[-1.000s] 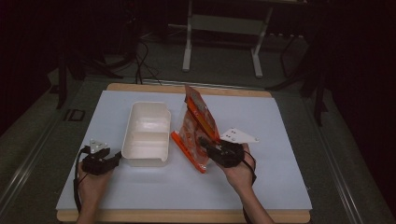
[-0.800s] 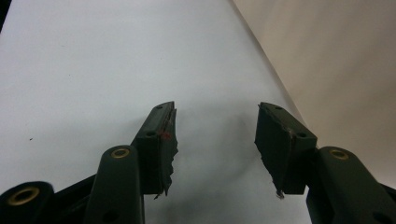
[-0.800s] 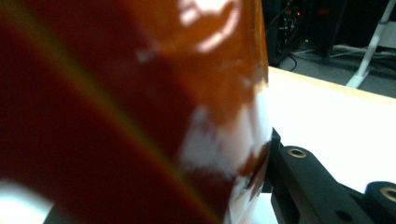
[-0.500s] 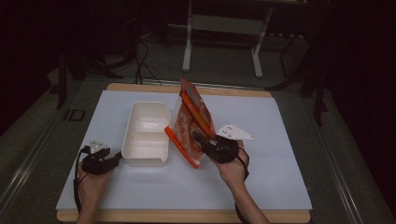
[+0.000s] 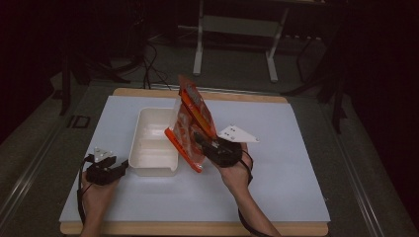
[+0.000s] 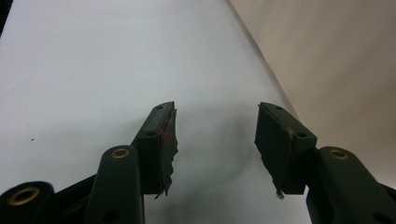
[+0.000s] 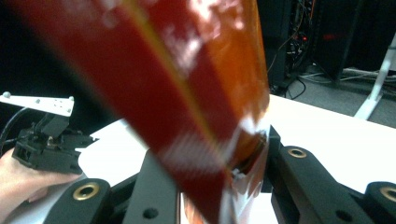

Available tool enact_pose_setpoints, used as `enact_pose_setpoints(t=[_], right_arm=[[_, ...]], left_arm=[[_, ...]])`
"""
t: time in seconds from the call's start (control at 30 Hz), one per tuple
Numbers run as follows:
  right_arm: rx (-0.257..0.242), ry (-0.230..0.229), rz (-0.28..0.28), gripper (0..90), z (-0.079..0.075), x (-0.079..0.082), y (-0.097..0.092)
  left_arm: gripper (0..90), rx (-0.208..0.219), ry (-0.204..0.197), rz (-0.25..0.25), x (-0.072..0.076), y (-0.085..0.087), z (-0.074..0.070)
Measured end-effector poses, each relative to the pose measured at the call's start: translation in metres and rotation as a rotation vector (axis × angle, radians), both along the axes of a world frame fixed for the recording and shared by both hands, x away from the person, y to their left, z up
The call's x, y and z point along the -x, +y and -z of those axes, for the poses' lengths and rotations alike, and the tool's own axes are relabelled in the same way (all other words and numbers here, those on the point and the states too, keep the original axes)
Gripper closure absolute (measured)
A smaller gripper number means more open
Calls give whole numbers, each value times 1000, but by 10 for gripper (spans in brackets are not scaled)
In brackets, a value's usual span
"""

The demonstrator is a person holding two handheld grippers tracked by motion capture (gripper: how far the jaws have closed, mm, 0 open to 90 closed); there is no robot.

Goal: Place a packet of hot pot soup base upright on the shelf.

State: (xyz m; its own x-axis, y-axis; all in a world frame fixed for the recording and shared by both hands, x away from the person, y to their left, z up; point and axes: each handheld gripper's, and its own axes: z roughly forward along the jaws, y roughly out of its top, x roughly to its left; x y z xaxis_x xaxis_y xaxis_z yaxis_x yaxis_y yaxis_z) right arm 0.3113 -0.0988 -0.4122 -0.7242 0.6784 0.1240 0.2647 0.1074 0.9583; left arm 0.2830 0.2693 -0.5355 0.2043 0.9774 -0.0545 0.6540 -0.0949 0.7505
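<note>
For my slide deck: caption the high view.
Right gripper holds an orange snack bag tilted beside a white tray.

Room's dim around my lit white table (image 5: 296,148); soft shadows underneath, and the orange bag (image 7: 187,93) smears blurry up close.

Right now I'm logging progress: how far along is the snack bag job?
Done: the right gripper has clamped the orange bag and holds it tilted beside the white container. In hand: carrying it. Left: the container looks empty; the left gripper waits open on the table.
</note>
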Motion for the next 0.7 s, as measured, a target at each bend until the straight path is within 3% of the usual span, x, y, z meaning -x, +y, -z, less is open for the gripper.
enact_pose_setpoints(t=[0.37,0.7], right_arm=[[-31,-23,-8,707,0,-4,20],[-74,-56,-16,708,10,-3,43]], left_arm=[[485,0,-5,6,1,0,-1],[485,-4,-8,13,0,-2,-1]])
